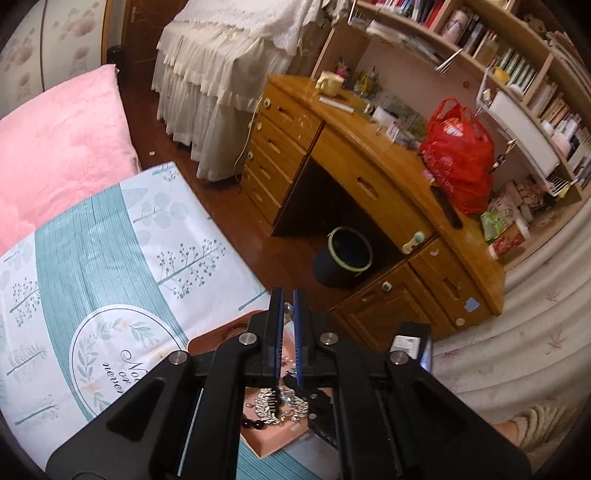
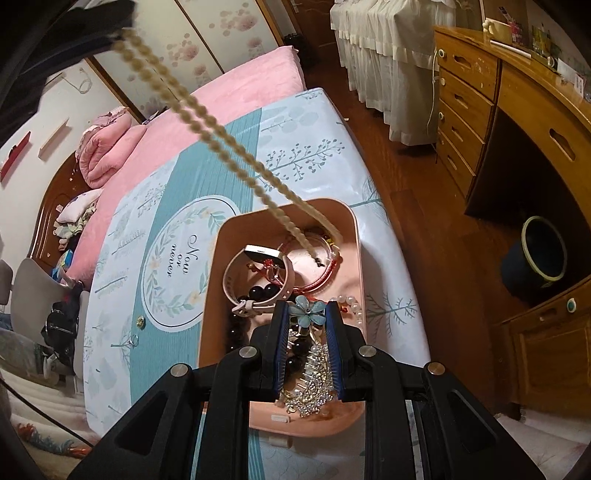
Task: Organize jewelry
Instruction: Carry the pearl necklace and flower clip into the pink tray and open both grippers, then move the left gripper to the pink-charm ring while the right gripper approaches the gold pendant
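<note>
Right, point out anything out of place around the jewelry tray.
Two small pieces, a gold-toned piece and a ring, lie loose on the printed bed cover, left of the pink tray. A pearl strand held by the left gripper trails taut into the tray, its end among the bangles.

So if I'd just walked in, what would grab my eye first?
Probably the long beaded necklace, strung taut from the left gripper at top left down into the pink tray of tangled jewelry on the bed. Next, the blue flower ornament between the right gripper's fingers, over the tray.
</note>
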The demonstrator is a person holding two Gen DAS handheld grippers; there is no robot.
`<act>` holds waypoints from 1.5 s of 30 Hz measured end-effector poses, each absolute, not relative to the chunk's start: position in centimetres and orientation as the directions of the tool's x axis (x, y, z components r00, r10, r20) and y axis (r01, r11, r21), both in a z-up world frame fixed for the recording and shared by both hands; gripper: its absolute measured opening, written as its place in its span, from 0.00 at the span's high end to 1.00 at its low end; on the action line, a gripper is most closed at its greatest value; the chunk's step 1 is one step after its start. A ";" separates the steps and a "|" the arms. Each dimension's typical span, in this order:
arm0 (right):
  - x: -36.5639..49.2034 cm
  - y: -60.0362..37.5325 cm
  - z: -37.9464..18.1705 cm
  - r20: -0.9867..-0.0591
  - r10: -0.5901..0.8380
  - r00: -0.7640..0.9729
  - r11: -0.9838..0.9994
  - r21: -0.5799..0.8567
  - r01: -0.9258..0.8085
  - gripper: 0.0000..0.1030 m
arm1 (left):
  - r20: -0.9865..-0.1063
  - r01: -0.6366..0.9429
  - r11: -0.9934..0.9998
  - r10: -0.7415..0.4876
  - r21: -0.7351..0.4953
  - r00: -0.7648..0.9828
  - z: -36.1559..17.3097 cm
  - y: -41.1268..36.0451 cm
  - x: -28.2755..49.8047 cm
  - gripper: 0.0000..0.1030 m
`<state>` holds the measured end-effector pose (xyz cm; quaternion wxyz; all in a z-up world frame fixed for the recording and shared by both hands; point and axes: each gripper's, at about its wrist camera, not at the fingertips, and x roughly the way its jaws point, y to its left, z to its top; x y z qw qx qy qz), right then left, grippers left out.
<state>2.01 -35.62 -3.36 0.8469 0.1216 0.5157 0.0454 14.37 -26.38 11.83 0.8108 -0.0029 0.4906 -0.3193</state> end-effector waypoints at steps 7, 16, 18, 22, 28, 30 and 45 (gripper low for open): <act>3.1 -36.3 -4.8 -0.866 0.202 0.458 0.960 0.266 0.080 0.81 | -0.854 0.516 0.807 -0.460 -0.287 0.244 6.0 -27.4 15.0 0.97; 5.0 -35.8 -5.6 -0.871 0.192 0.453 0.968 0.245 0.060 0.80 | -0.876 0.506 0.807 -0.445 -0.302 0.187 1.7 -28.2 15.0 0.97; 5.3 -35.6 -5.9 -0.875 0.197 0.441 0.968 0.246 0.055 0.80 | -0.881 0.508 0.806 -0.441 -0.304 0.173 0.9 -28.4 15.1 0.97; 5.1 -35.3 -6.3 -0.872 0.218 0.439 0.965 0.259 0.035 0.70 | -0.885 0.519 0.802 -0.434 -0.296 0.166 -0.2 -28.7 15.2 0.97; 3.8 -34.7 -6.3 -0.870 0.221 0.440 0.967 0.256 0.020 0.66 | -0.916 0.509 0.816 -0.383 -0.273 0.123 -2.4 -28.1 15.6 0.62; 3.1 -34.8 -6.2 -0.871 0.220 0.440 0.967 0.255 0.021 0.66 | -0.916 0.507 0.822 -0.376 -0.260 0.139 -2.5 -27.2 15.0 0.54; 1.0 -31.5 -3.0 -0.873 0.206 0.443 0.977 0.210 -0.040 0.66 | -0.956 0.334 0.929 -0.231 -0.160 0.183 -3.3 -14.4 9.8 0.54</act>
